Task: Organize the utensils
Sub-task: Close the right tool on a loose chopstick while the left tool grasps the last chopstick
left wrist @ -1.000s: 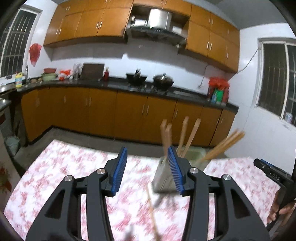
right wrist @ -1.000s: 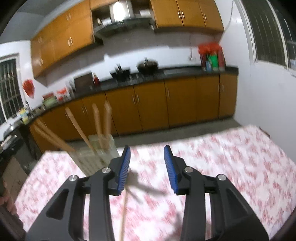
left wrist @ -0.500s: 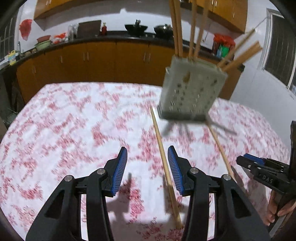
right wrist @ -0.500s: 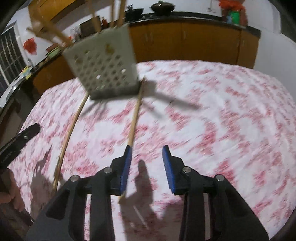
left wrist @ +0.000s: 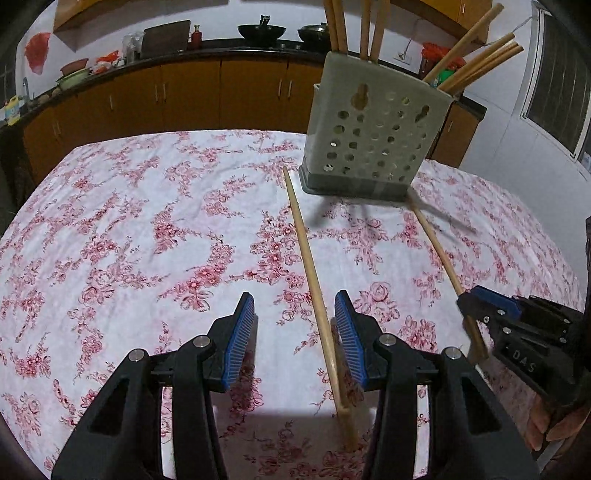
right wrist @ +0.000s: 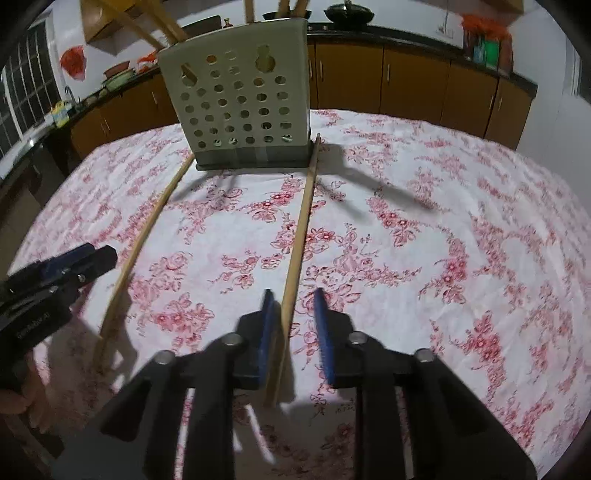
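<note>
Pickup: closing right gripper (right wrist: 292,292) on near end of light, stiff, probably slick right chopstick (right wrist: 301,221), holding left gripper (left wrist: 294,295) spread apart astride left chopstick (left wrist: 306,254).

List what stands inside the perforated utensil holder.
Wooden chopsticks stick out of the utensil holder: some upright, others leaning right. The wall hides their lower ends and any shorter utensils.
</note>
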A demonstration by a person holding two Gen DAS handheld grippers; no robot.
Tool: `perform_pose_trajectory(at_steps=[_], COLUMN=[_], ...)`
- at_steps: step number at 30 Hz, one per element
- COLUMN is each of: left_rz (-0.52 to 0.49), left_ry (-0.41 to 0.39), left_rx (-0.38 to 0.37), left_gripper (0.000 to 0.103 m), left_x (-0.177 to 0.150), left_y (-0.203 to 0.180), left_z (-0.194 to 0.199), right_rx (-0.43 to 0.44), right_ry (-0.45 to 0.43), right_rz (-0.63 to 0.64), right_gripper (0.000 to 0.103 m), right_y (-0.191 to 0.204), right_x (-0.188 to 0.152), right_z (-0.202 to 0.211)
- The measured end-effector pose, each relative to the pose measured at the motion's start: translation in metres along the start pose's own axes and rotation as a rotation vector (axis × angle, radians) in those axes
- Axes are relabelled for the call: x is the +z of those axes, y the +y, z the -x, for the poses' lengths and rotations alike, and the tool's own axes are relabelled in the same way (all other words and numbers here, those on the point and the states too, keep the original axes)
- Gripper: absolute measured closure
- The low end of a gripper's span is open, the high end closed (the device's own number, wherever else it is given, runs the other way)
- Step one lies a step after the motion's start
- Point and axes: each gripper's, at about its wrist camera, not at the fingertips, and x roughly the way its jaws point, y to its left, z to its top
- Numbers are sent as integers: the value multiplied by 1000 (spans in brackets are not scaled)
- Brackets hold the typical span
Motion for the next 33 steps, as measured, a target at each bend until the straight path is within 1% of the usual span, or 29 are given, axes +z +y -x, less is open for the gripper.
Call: perform_pose_trajectory(at_steps=[1,7,10,13,15,16,19,21,23,33], left_rz=[-1,-10,-17,-26,-36,-41,-52,-53,-50,-60], left_ry=[3,13,29,42,57,57,60,61,62,63], left_rx=[-1,-5,-4,0,5,14,36,50,55,34], left_gripper=[56,57,60,68,76,77,84,91,94,94], left_x=[-1,-3,-4,-5,-6,-6,-5,-5,-4,-6], left_y=[0,-5,-8,-10,-13,-13,-15,-14,-12,-14], left_z=[0,-1,-4,-6,-9,-9,-10,-11,-11,-9], right_rx=[-6,-41,-53,-58,-57,-57,-59,-58,-59,-60], right_ry=[-4,-11,-13,-14,-15,-15,-17,-17,-17,-17], right_rz=[2,-60,-79,-88,-91,-91,-90,-91,-90,-81], right_gripper=[94,95,95,95,95,95,95,95,95,94], right_y=[-1,-20,-29,-33,-35,-36,-36,-36,-36,-33], right_x=[0,1,1,0,0,0,0,0,0,0], right_z=[0,-1,-1,0,0,0,0,0,0,-1])
